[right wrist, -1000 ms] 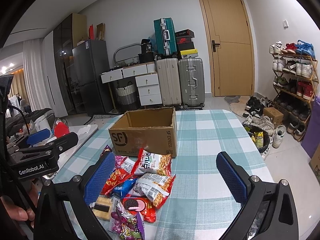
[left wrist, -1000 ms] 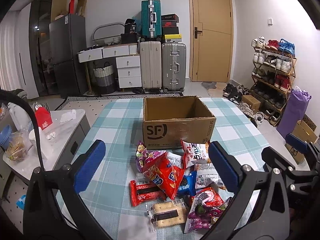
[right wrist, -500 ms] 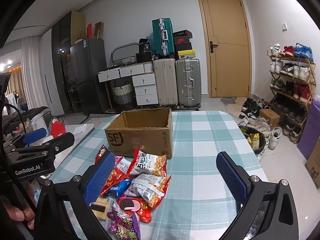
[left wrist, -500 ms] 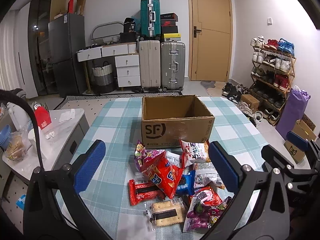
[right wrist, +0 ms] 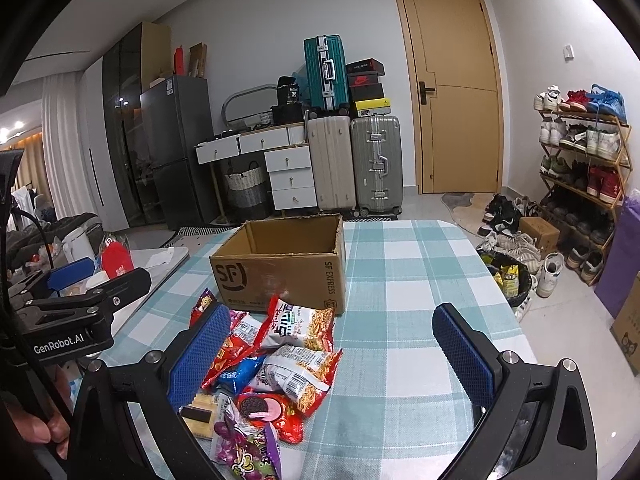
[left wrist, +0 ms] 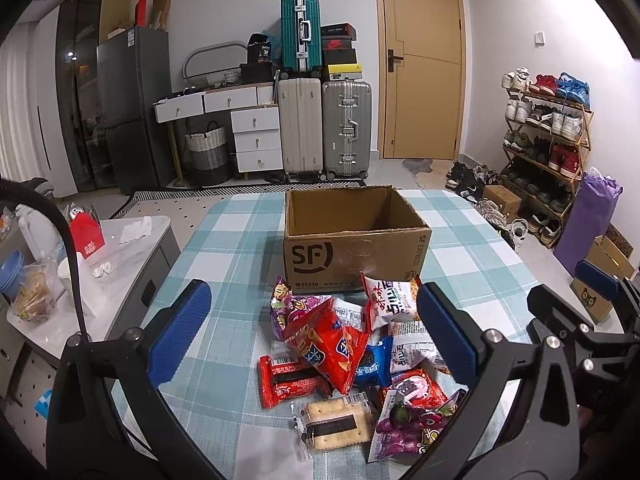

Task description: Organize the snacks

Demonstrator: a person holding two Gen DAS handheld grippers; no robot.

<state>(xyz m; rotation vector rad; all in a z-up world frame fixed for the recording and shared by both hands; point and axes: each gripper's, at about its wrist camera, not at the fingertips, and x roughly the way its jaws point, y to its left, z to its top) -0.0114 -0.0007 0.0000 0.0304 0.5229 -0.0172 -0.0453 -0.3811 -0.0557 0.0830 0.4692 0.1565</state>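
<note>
Checked cloth covers the bench (left wrist: 224, 248), where the snack pile (left wrist: 352, 344) lies against the near side of the empty cardboard box (left wrist: 356, 252), directly ahead of my left claw (left wrist: 312, 340), both claws released, right claw (right wrist: 332, 352) offset rightward.

Your left gripper (left wrist: 314, 332) hangs w/ jaws spread wide, nothing btwn them, above the snack pile (left wrist: 352, 356) on the checked tablecloth (left wrist: 236, 240). Open cardboard box (left wrist: 356, 248) sits just behind the pile, touching its far packets.
</note>
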